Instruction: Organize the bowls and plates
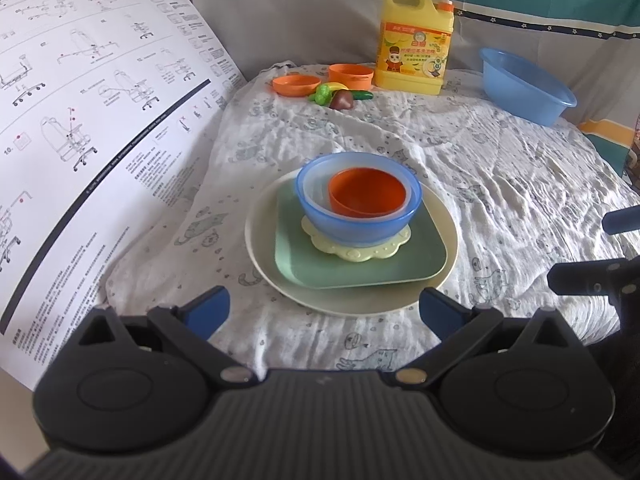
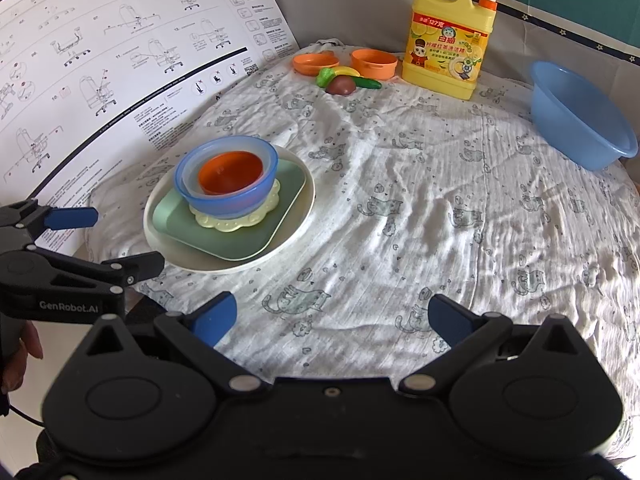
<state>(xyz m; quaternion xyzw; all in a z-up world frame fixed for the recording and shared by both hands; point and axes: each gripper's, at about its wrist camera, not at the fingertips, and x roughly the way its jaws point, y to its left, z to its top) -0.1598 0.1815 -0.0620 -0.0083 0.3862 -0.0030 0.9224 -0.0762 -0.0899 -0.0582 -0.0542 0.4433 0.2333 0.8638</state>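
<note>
A stack sits on the cloth: a cream round plate [image 1: 264, 272] [image 2: 160, 240] at the bottom, a green square plate [image 1: 360, 268] [image 2: 240, 240], a pale yellow flower-shaped mat [image 1: 360, 254] [image 2: 224, 222], a blue bowl [image 1: 352, 228] [image 2: 224, 200], a clear bowl and an orange bowl [image 1: 368, 196] [image 2: 230, 178] nested inside. My left gripper [image 1: 324, 312] is open and empty just in front of the stack; it also shows in the right wrist view [image 2: 124, 240]. My right gripper [image 2: 332, 320] is open and empty over bare cloth, right of the stack.
A large instruction sheet [image 1: 80, 120] [image 2: 100, 60] stands along the left. At the back are an orange lid [image 1: 297, 85], an orange pot [image 1: 351, 75], toy vegetables [image 1: 340, 98], a yellow detergent bottle [image 1: 416, 40] [image 2: 448, 40]. A blue basin [image 1: 524, 88] [image 2: 580, 116] sits at the right.
</note>
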